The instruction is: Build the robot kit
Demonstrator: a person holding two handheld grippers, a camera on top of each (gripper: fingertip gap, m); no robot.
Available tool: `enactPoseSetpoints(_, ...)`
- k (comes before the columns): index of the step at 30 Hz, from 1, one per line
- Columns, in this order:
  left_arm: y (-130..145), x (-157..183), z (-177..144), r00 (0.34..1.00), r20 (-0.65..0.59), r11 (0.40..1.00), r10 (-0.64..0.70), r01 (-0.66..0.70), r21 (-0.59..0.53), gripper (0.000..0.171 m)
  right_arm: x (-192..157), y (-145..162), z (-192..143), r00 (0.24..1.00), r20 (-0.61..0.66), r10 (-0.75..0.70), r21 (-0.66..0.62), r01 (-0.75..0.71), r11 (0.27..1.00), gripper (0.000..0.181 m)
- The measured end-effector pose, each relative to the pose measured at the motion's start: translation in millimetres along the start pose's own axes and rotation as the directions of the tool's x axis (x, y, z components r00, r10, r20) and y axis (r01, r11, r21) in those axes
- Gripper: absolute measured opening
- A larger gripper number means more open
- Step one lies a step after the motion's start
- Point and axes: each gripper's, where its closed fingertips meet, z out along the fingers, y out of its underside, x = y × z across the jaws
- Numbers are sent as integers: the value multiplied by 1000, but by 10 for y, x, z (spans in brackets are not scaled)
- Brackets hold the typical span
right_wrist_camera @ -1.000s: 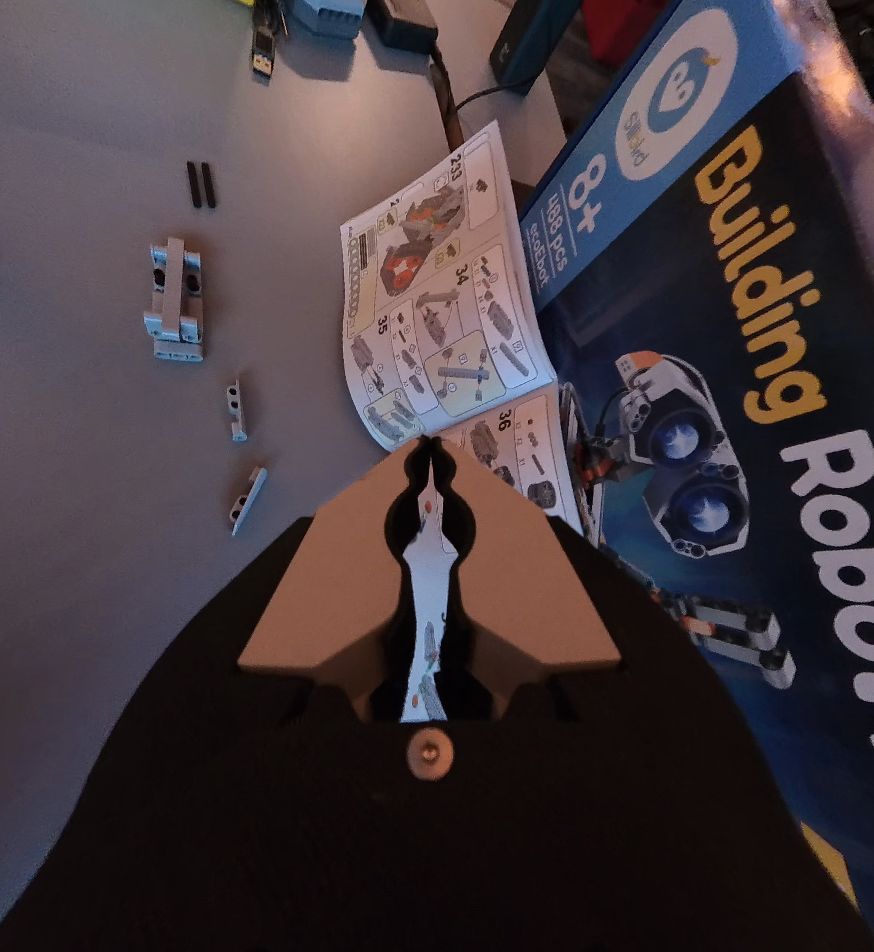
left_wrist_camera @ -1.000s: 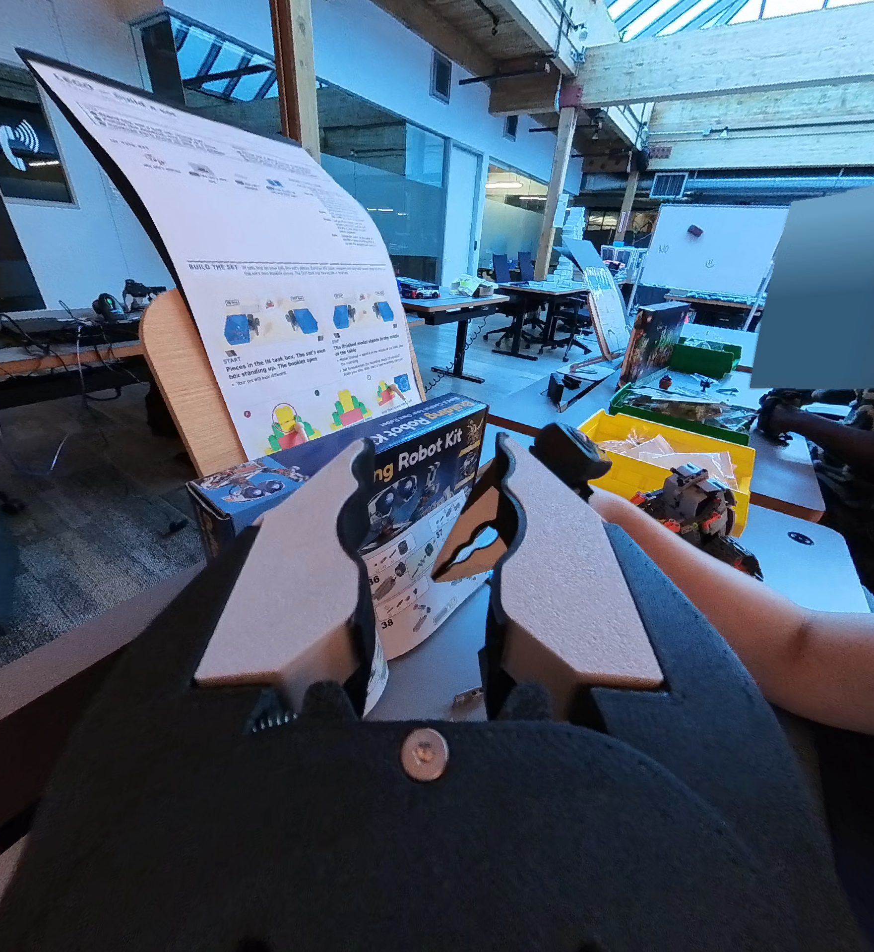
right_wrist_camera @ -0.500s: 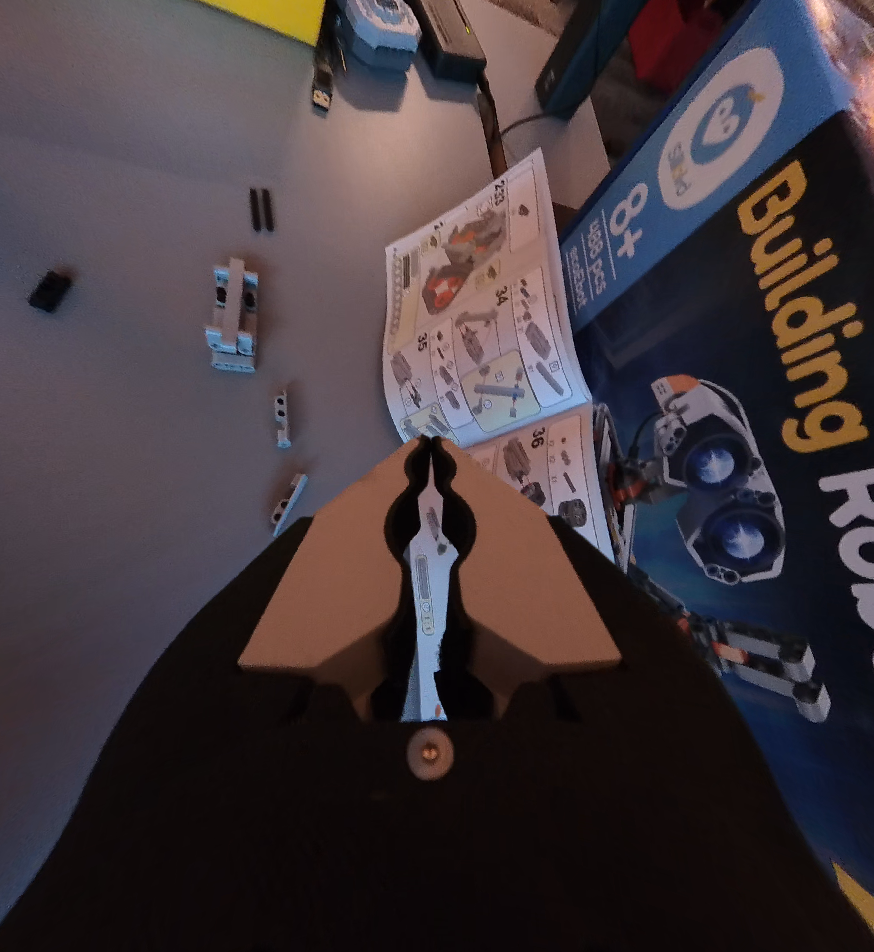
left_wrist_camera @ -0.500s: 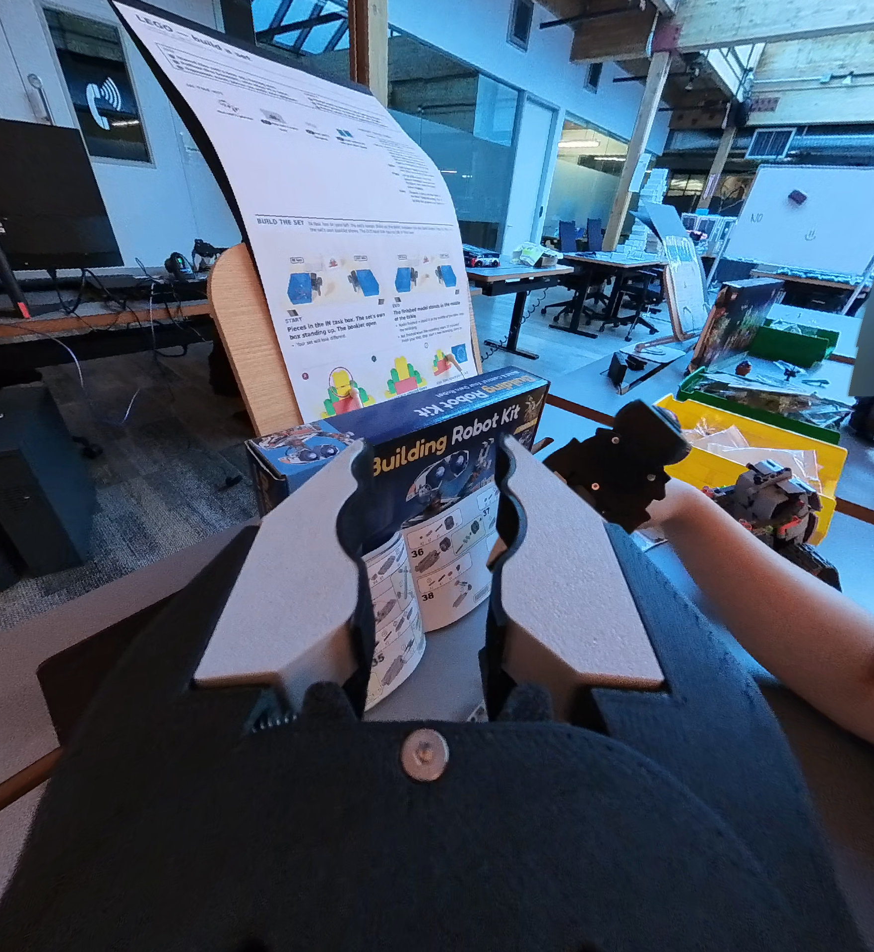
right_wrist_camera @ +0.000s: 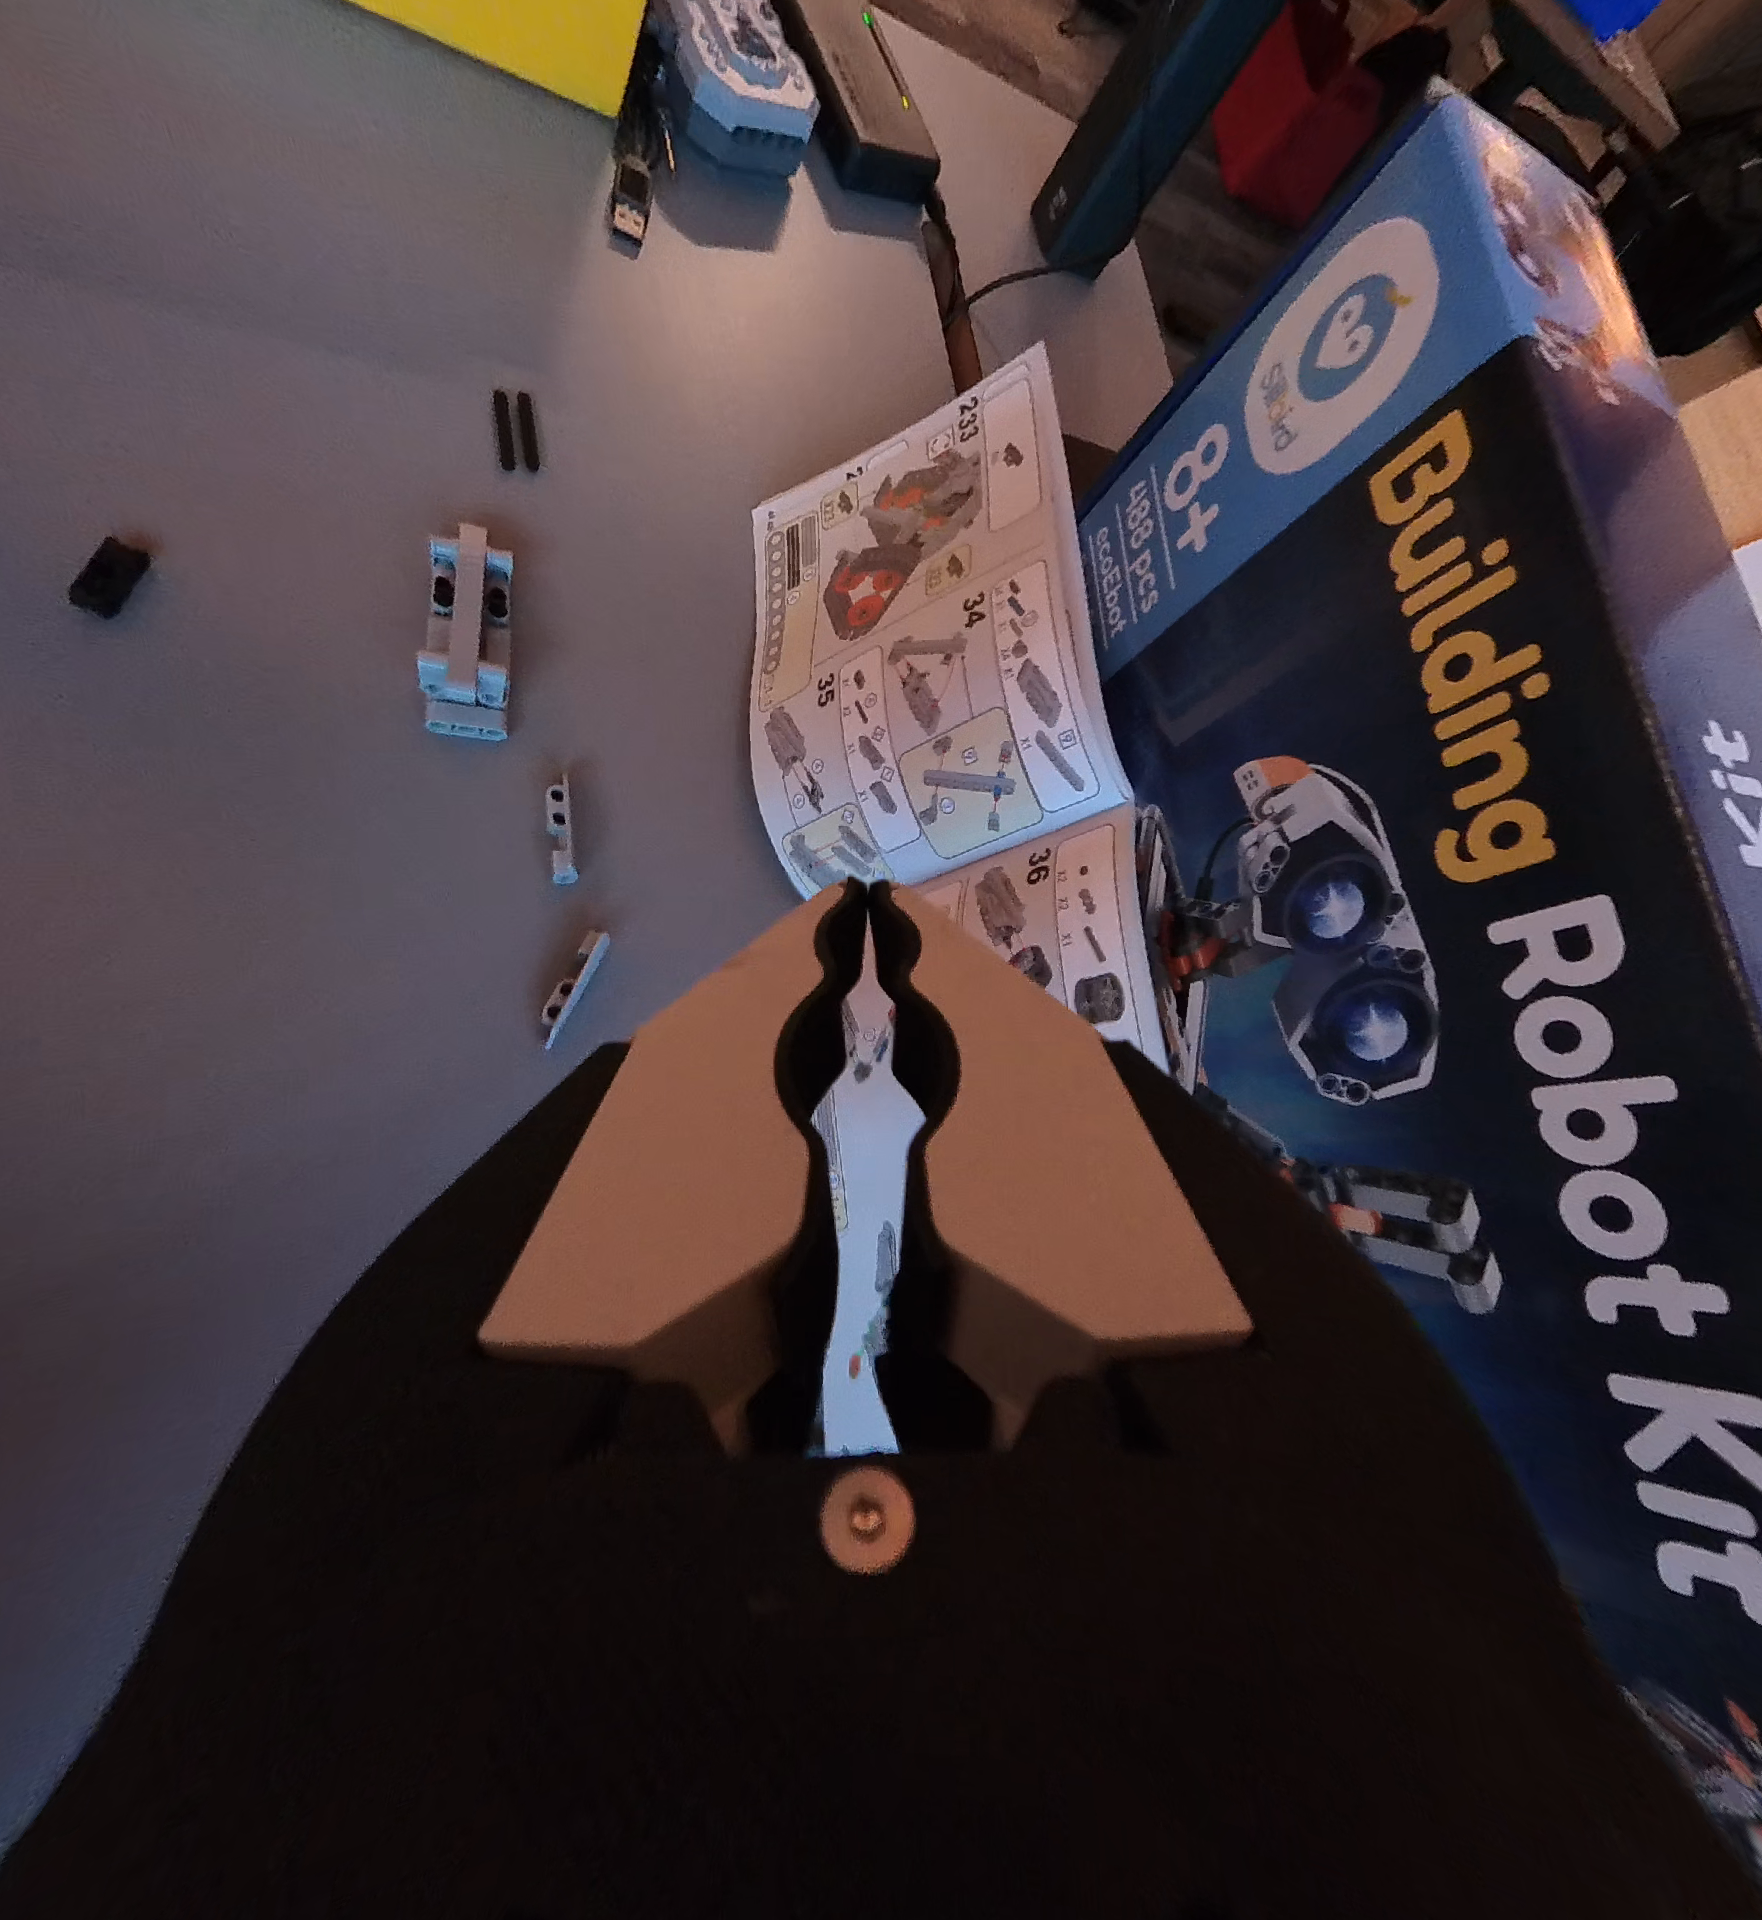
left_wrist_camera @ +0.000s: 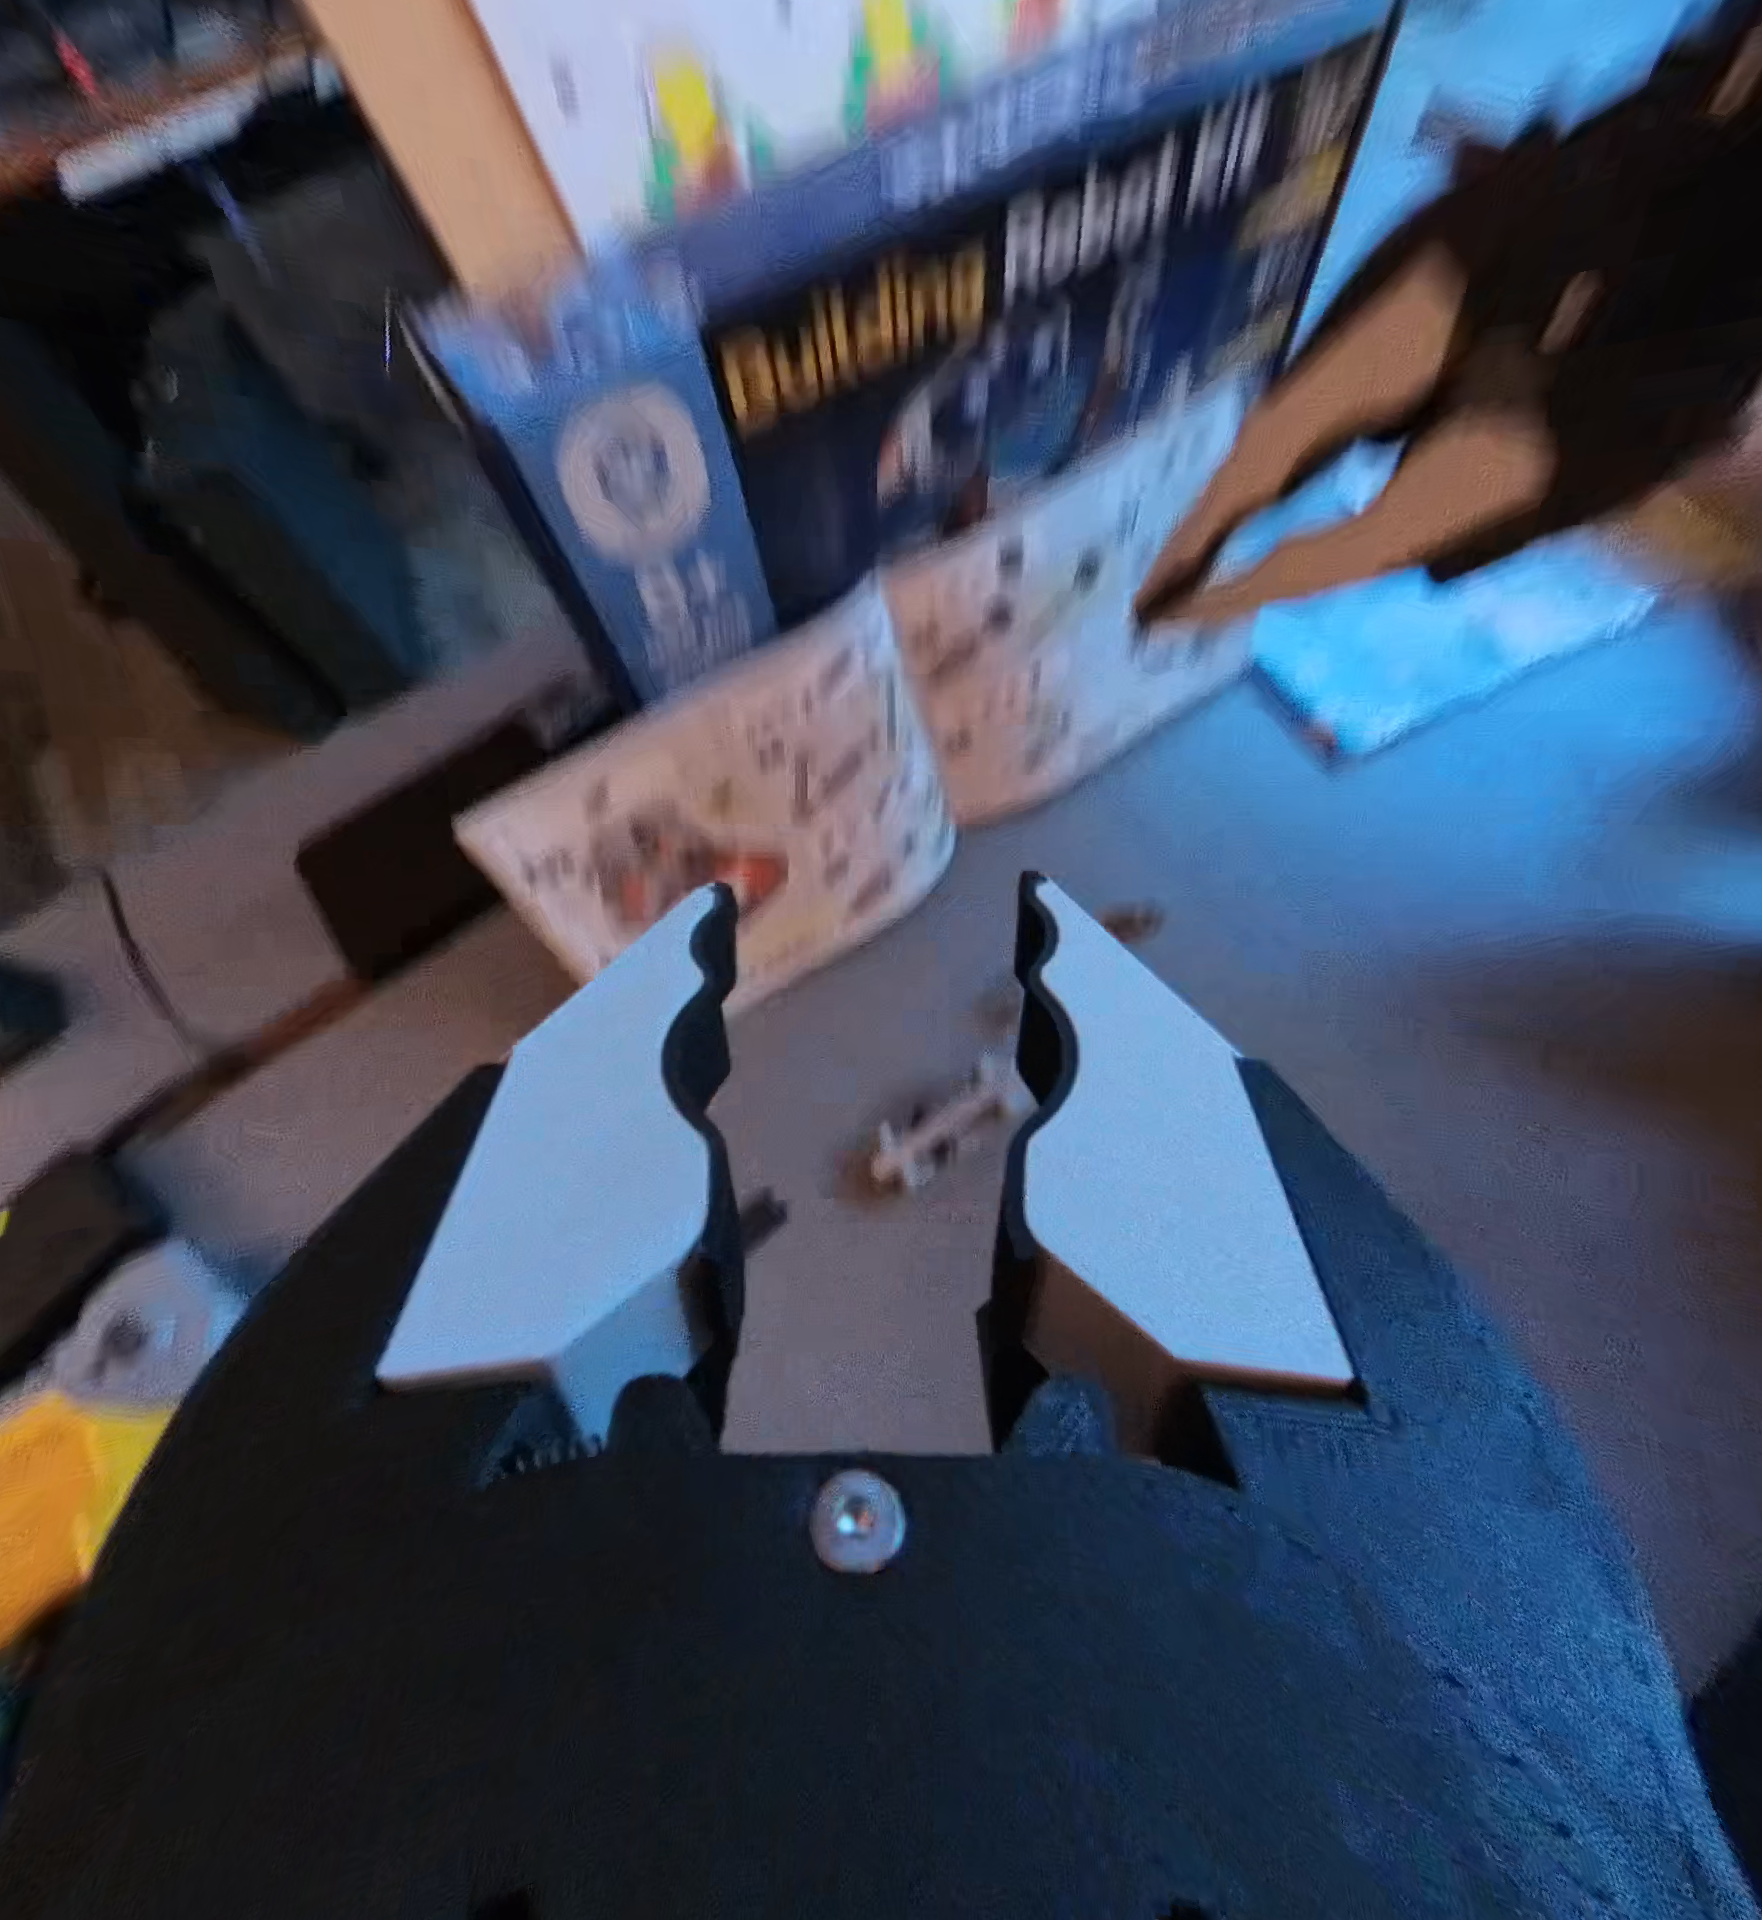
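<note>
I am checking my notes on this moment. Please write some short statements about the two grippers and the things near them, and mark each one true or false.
1. The right gripper is shut on the instruction booklet. True.
2. The left gripper holds a grey brick. False: it is open and holds nothing.
3. The booklet leans against the robot kit box. True.
4. The grey brick assembly lies on the booklet. False: it lies apart, on the table.
</note>
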Motion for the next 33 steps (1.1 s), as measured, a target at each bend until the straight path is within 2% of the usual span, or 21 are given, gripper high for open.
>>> enactPoseSetpoints(3, 789, 302, 29, 998, 50, 989, 26, -18, -149, 54, -22, 80, -18, 999, -18, -40, -63, 39, 997, 1)
enactPoseSetpoints(5, 1186, 405, 7, 990, 133, 982, 42, -16, -190, 54, -22, 115, -27, 997, -33, -64, -96, 61, 994, 1)
enactPoseSetpoints(7, 1458, 526, 14, 983, 179, 978, 30, 8, -208, 53, -20, 74, -17, 998, -46, -54, -102, 49, 994, 1)
enactPoseSetpoints(9, 1735, 594, 52, 979, 205, 954, 24, 39, -297, 49, -110, -6, 13, 997, -17, -74, -78, 73, 994, 2)
enactPoseSetpoints(11, 1920, 576, 60, 973, 232, 921, 19, 73, -381, 53, -185, -13, 51, 993, 7, -114, -86, 114, 990, 2)
enactPoseSetpoints(13, 1948, 612, 110, 974, 211, 917, -78, 153, -369, 54, -209, 35, 79, 990, 13, -142, -118, 143, 983, 1)
enactPoseSetpoints(16, 1951, 791, 224, 955, 101, 887, -280, 298, -353, 56, -186, 89, 79, 989, 3, -150, -149, 148, 978, 1)
enactPoseSetpoints(18, 1979, 851, 275, 937, 62, 864, -345, 343, -368, 57, -158, 94, 57, 989, -7, -149, -148, 147, 978, 1)
enactPoseSetpoints(20, 2015, 869, 323, 940, 54, 865, -336, 331, -378, 49, -122, 96, 30, 989, -20, -147, -149, 142, 979, 2)
enactPoseSetpoints(24, 2040, 863, 346, 966, 88, 887, -243, 258, -383, 45, -74, 156, -10, 990, -33, -139, -170, 131, 977, 2)
enactPoseSetpoints(27, 2054, 846, 361, 983, 108, 901, -147, 178, -395, 33, -40, 213, -22, 990, -41, -132, -186, 122, 975, 2)
enactPoseSetpoints(28, 2045, 874, 372, 986, 93, 906, -139, 165, -389, 27, -35, 227, -22, 991, -41, -127, -188, 117, 975, 2)
enactPoseSetpoints(33, 2033, 877, 385, 990, 68, 926, -123, 139, -350, 21, -42, 271, 15, 991, -35, -126, -206, 117, 972, 2)
